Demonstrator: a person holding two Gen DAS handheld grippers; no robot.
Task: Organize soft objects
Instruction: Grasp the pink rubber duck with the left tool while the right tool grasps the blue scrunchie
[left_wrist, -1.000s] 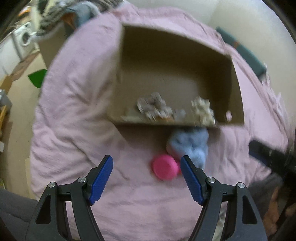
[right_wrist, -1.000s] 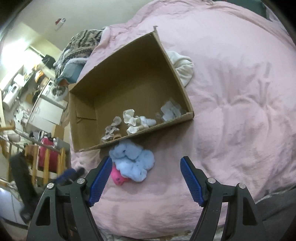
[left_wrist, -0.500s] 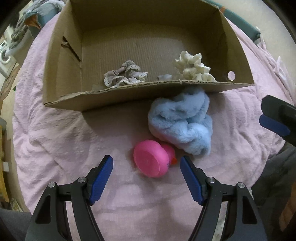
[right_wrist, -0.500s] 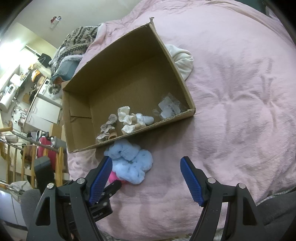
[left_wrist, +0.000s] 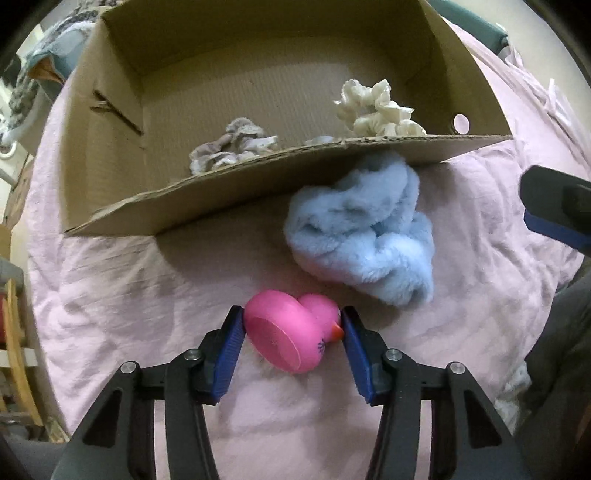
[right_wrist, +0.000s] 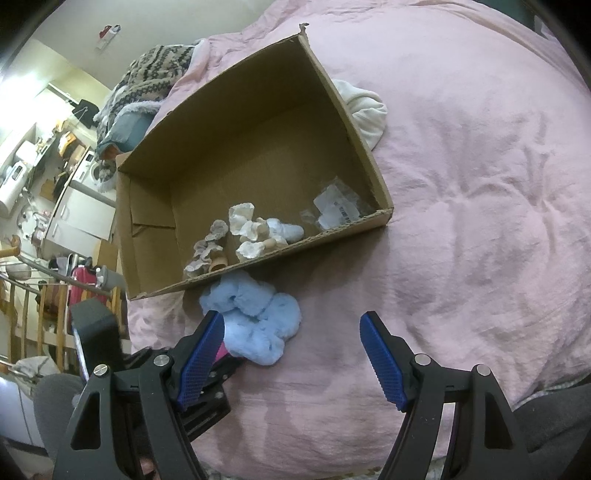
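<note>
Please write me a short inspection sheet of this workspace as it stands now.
Surface: pink bedspread, wrinkled.
Job's things: pink rubber duck and blue fluffy cloth outside the cardboard box; cream scrunchie and grey scrunchie inside.
Clutter: plastic packet in the box.
Grippers: left gripper closed on the duck; right gripper open, empty.
Cables: nothing seen.
Surroundings: patterned blanket, white cloth.

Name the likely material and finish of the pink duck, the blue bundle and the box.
Pink duck: likely rubber or soft plastic, smooth with a dull sheen. Blue bundle: plush fleece, by its fluffy pile. Box: matte brown corrugated cardboard, with a rough raw edge.
</note>
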